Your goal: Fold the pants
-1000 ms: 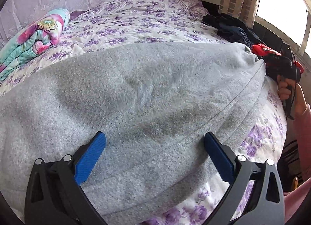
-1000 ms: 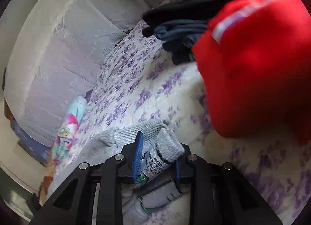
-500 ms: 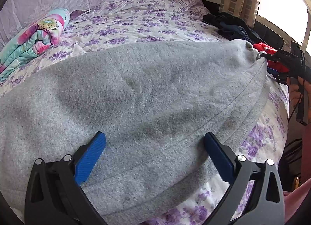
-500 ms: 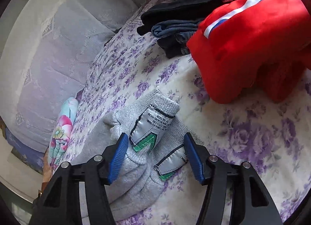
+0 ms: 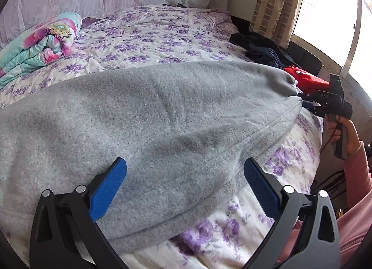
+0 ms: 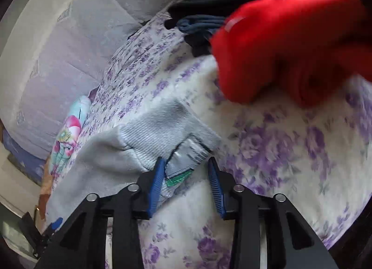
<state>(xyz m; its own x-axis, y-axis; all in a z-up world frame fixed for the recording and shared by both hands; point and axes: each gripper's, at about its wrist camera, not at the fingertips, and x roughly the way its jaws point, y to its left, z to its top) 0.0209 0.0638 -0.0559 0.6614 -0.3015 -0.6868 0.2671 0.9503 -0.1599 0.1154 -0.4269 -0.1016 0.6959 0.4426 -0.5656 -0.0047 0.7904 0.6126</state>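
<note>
Grey sweatpants (image 5: 162,111) lie stretched across the floral bed (image 5: 151,29). My left gripper (image 5: 184,162) hovers open just above the wide grey cloth near the front edge, with nothing pinched. At the far right end, my right gripper (image 6: 186,161) is at the ribbed cuff (image 6: 162,129). Its jaws are closing around the cuff's silver and green label (image 6: 183,155). The left pad (image 6: 157,180) touches the fabric, while the right pad stands clear of it. The left wrist view shows the right gripper (image 5: 325,101) in a hand beside the cuff.
A red garment (image 6: 290,43) and a pile of dark clothes (image 5: 260,48) lie just beyond the cuff near the window. A rolled floral quilt (image 5: 39,46) sits at the far left. The bed's edge and a pink sleeve (image 5: 355,166) are on the right.
The right gripper let go of the cuff, opened wide and drew back. It now sits close at the cuff again with narrower jaws. The left gripper lifted slightly and stayed open.
</note>
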